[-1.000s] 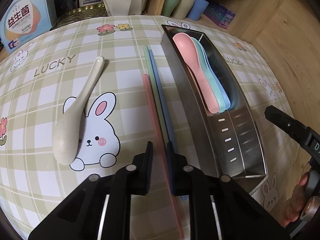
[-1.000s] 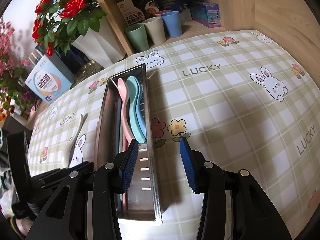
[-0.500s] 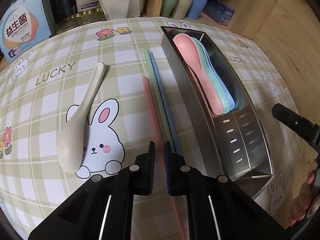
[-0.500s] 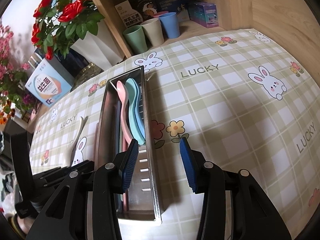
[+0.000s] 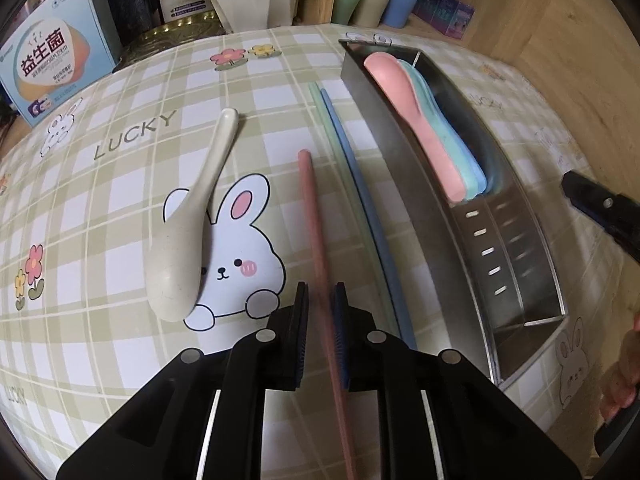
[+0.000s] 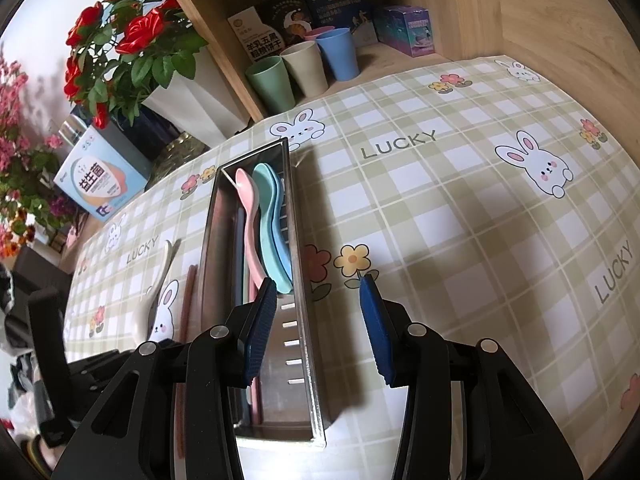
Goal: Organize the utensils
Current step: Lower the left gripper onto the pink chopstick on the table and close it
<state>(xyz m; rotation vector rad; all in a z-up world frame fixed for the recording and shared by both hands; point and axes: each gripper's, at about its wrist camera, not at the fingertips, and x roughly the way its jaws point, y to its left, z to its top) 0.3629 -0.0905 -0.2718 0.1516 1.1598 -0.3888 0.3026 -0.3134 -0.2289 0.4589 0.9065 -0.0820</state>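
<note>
Left gripper (image 5: 320, 312) is down low over the bunny tablecloth (image 5: 132, 184) with the pink chopstick (image 5: 312, 216) running right between its fingers. The jaws have just been easing apart a bit, so there's a sliver of gap on both sides of the stick and the pads don't look like they're pressing on it. The stick's far tip points to about 12 o'clock in the left wrist view.

Just right of it, at roughly 1 o'clock, a green chopstick (image 5: 340, 152) and a blue chopstick (image 5: 362, 184) lie side by side on the cloth, close against the steel utensil tray (image 5: 404, 184). Inside the tray the pink spoon (image 5: 416, 120), a mint-green spoon (image 6: 266, 224) and a blue spoon (image 6: 282, 240) are nested together. The cream spoon (image 5: 188, 224) is off at 10 o'clock, bowl down across the bunny print.

Right gripper (image 6: 318, 320) hangs over the tray's near end, jaws spread about halfway with nothing between them. Its left finger is over the tray's slotted part, the other over the cloth.
</note>
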